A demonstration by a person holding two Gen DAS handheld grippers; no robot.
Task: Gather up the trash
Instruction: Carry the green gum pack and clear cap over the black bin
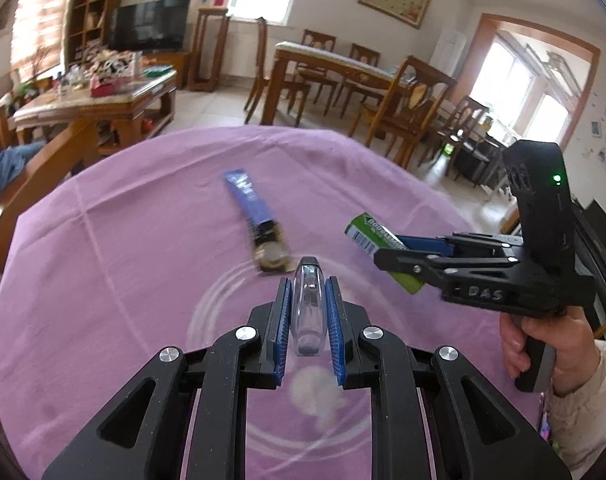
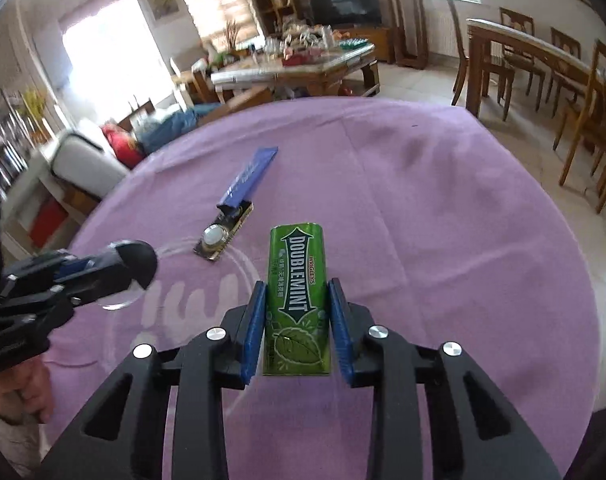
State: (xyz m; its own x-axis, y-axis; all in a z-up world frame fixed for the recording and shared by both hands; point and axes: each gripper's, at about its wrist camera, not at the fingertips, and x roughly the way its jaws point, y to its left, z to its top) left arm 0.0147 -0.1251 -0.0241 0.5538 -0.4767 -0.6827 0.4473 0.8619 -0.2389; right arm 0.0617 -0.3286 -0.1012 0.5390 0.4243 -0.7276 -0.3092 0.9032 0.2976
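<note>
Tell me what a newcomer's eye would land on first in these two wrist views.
First, the bright green Doublemint gum pack, clamped between the right gripper's blue pads above the purple tablecloth. Next, the clear plastic cup with a black lid, held in the left gripper. Between them, lying on the cloth, is a long blue sleeve with a gold-edged tray sliding out of it.
</note>
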